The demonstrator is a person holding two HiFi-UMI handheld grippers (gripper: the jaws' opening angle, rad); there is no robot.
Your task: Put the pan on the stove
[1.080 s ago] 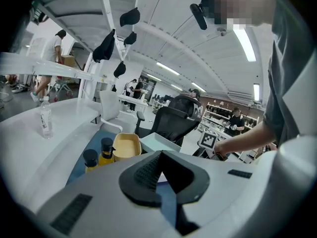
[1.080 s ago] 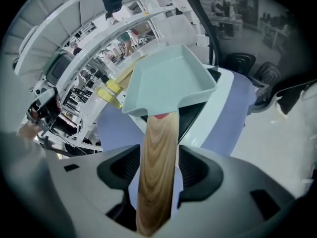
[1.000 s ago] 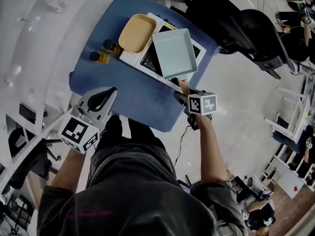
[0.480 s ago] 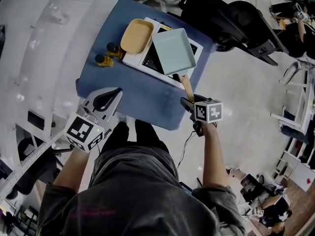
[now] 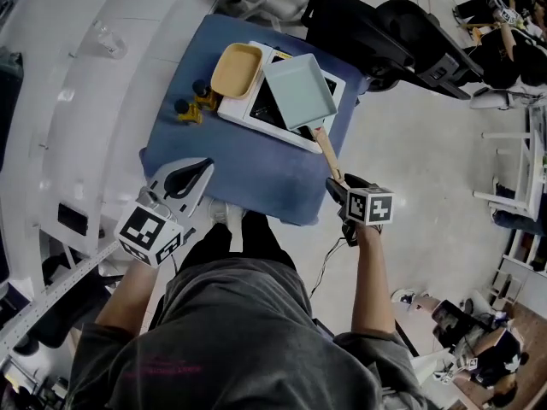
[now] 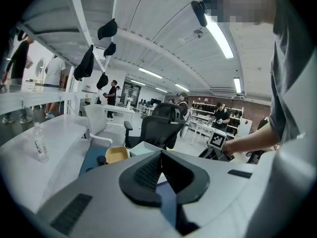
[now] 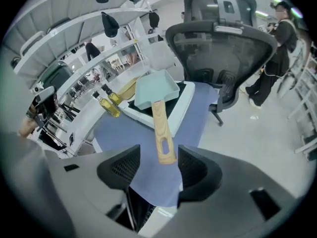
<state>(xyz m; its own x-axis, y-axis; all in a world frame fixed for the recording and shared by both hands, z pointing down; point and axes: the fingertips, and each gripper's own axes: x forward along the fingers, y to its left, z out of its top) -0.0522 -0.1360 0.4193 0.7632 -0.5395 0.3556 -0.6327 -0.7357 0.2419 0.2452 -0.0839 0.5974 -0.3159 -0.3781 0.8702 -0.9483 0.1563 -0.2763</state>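
The pale green square pan (image 5: 299, 90) rests on the white stove (image 5: 256, 120) with black glass, on the blue table. Its wooden handle (image 5: 327, 150) points back toward me. My right gripper (image 5: 340, 184) is open at the handle's end. In the right gripper view the handle (image 7: 162, 133) tip lies between the spread jaws of the right gripper (image 7: 158, 165) without touching either; the pan (image 7: 153, 89) sits beyond it. My left gripper (image 5: 198, 167) hangs at the table's near left edge, shut and holding nothing, its fingertips (image 6: 157, 158) meeting.
A yellow plate (image 5: 233, 69) sits on the stove's left part. Two oil bottles (image 5: 192, 101) stand to the left of the stove. A black office chair (image 5: 410, 37) stands behind the table and a white counter (image 5: 77, 101) runs along the left. People stand farther off.
My right gripper has drawn back along the handle toward me, from near the pan body to the handle's end. The pan stays on the stove. The left gripper has barely moved.
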